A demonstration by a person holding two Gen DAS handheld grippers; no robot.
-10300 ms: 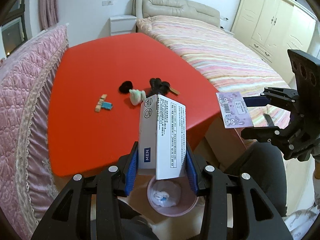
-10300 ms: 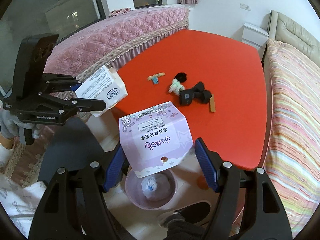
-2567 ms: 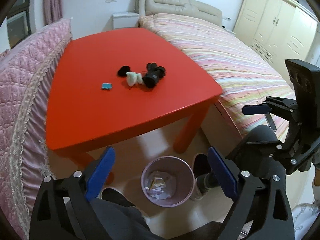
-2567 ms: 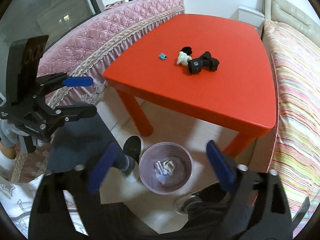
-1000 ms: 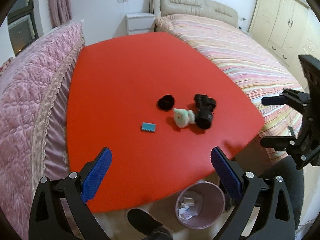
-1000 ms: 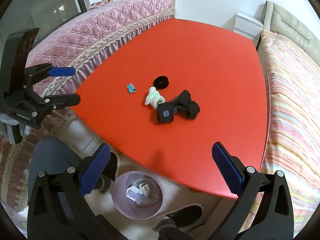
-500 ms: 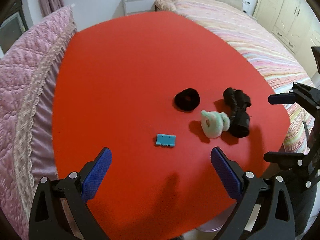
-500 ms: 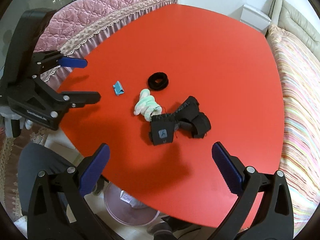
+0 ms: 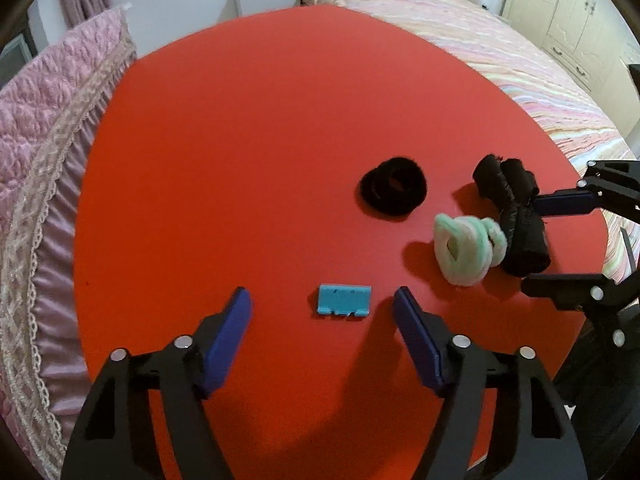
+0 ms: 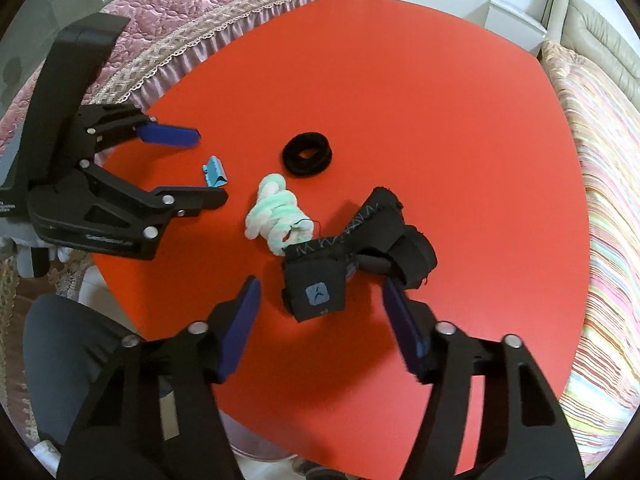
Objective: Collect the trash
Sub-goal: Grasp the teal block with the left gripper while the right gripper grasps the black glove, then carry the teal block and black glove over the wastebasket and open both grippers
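Fingers (image 9: 224, 332) of the left gripper (image 9: 322, 308) are spread wide and released, flanking the small blue piece (image 9: 344, 300) that lies flat on the red worktop (image 9: 240, 140), with a gap on either side. Beyond and to the right of that blue piece sit a mint-and-white scrunchie (image 9: 466, 248) and, farther back, a black hair ring (image 9: 394, 192). Touching the scrunchie is a black strap bundle (image 10: 352, 256). The right gripper (image 10: 320, 308) is also released, its fingers (image 10: 402, 332) on either side of the bundle's near end, gripping nothing.
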